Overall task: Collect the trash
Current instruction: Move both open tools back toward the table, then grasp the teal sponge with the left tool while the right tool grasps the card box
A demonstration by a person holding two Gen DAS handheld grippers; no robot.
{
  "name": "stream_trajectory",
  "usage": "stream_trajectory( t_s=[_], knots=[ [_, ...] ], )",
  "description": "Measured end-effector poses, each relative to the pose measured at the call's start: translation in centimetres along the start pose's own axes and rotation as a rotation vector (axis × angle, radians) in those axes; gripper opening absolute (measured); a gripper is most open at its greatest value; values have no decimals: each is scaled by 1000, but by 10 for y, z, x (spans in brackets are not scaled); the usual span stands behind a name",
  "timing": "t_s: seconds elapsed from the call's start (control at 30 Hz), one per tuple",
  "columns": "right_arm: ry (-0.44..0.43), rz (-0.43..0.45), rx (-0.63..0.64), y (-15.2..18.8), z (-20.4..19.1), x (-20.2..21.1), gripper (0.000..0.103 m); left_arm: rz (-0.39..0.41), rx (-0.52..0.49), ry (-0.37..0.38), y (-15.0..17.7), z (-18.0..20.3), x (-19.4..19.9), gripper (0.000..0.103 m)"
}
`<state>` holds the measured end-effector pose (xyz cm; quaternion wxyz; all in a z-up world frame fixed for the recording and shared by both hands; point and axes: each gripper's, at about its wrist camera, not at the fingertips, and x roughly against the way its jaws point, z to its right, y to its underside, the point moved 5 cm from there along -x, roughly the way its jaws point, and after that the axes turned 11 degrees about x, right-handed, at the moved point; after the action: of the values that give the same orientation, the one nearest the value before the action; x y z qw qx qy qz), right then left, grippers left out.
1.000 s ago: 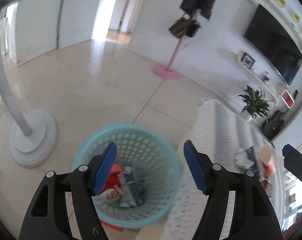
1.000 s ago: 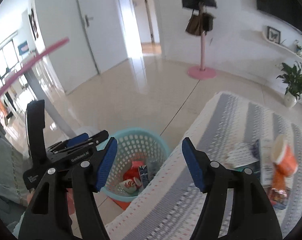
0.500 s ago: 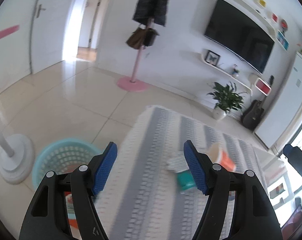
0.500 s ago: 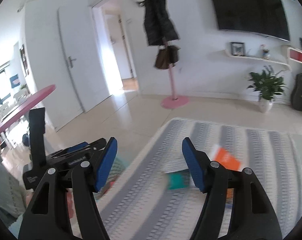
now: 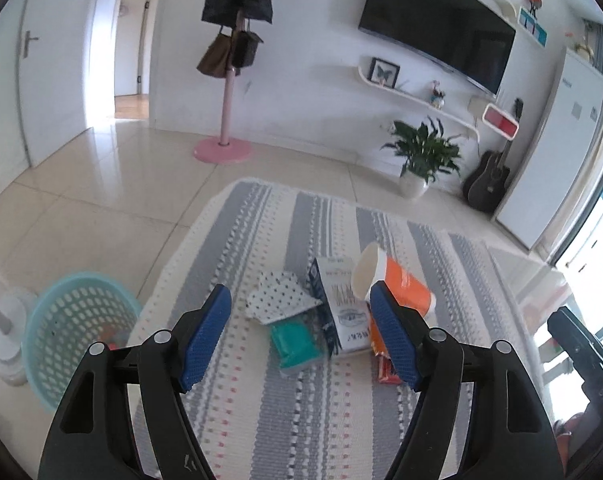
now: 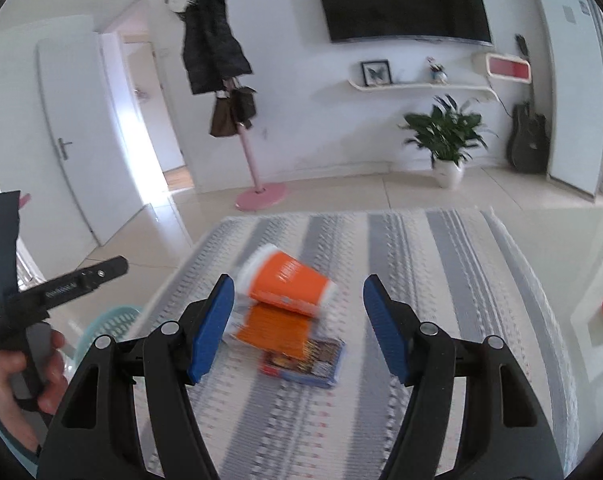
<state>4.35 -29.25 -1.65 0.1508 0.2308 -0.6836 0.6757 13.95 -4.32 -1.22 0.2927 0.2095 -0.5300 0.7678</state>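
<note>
A pile of trash lies on the grey striped cloth (image 5: 261,232): an orange paper cup (image 5: 397,284) on its side, a white and blue carton (image 5: 343,308), a dotted wrapper (image 5: 279,298), a teal packet (image 5: 295,340) and a red snack wrapper (image 5: 385,372). My left gripper (image 5: 301,338) is open and empty, just short of the pile. My right gripper (image 6: 297,326) is open and empty above the orange cup (image 6: 289,284) and a colourful wrapper (image 6: 305,362). The teal basket (image 5: 73,332) with trash in it stands on the floor at the left.
A white lamp base (image 5: 1,344) stands beside the basket. A pink coat stand (image 5: 225,116), a potted plant (image 5: 419,160) and a guitar (image 5: 487,180) line the far wall. The left gripper's handle (image 6: 49,290) shows in the right wrist view.
Both grippers have swung away from the basket to the right and now face the trash pile on the cloth. Both stay open and empty.
</note>
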Motion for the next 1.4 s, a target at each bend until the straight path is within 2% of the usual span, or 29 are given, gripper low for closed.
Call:
stream_trajectory(
  t_s=[0.27, 0.4, 0.43, 0.47, 0.53, 0.63, 0.73, 0.83, 0.9, 0.93, 0.97, 1.03, 1.1, 1.13, 1.23, 1.3, 1.33, 1.37, 1.4],
  knots=[
    [34, -59, 12, 42, 19, -26, 64, -59, -8, -29, 22, -3, -33, 70],
    [34, -77, -18, 61, 38, -33, 62, -105, 3, -17, 34, -5, -51, 68],
    [29, -91, -35, 67, 45, -38, 51, -126, 10, -6, 38, -8, -58, 68],
    [14, -113, -48, 72, 51, -43, 35, -138, 14, 4, 40, -9, -61, 67],
    [5, -147, -63, 79, 59, -51, 30, -180, 20, 32, 46, -9, -74, 66],
    [-15, -172, -88, 87, 62, -58, 30, -214, 18, 49, 52, -7, -90, 66],
    [-28, -200, -104, 93, 59, -65, 30, -208, 24, 20, 51, -13, -106, 66],
    [-34, -235, -97, 96, 54, -75, 31, -218, -19, -50, 53, -23, -124, 66],
    [-53, -255, -105, 98, 50, -81, 42, -239, -20, -34, 56, -25, -132, 66],
    [-59, -262, -109, 99, 48, -84, 54, -252, -20, -28, 58, -26, -136, 66],
    [-58, -264, -108, 99, 45, -86, 59, -256, -24, -36, 59, -26, -141, 66],
    [-69, -278, -97, 99, 38, -93, 59, -275, -37, -63, 61, -27, -152, 61],
    [-94, -296, -82, 95, 29, -101, 59, -270, -62, -89, 61, -24, -159, 42],
    [-98, -299, -72, 92, 27, -104, 59, -268, -89, -105, 62, -22, -160, 42],
    [-122, -301, -39, 77, 20, -122, 60, -279, -131, -88, 66, -23, -151, 40],
    [-123, -324, -49, 72, 21, -139, 59, -277, -157, -93, 70, -30, -138, 39],
    [-151, -347, -67, 71, 21, -152, 58, -281, -161, -93, 73, -35, -130, 39],
    [-173, -358, -80, 72, 21, -158, 49, -287, -157, -89, 76, -42, -121, 39],
    [-190, -370, -93, 73, 21, -165, 45, -288, -150, -84, 79, -48, -113, 39]
  ],
)
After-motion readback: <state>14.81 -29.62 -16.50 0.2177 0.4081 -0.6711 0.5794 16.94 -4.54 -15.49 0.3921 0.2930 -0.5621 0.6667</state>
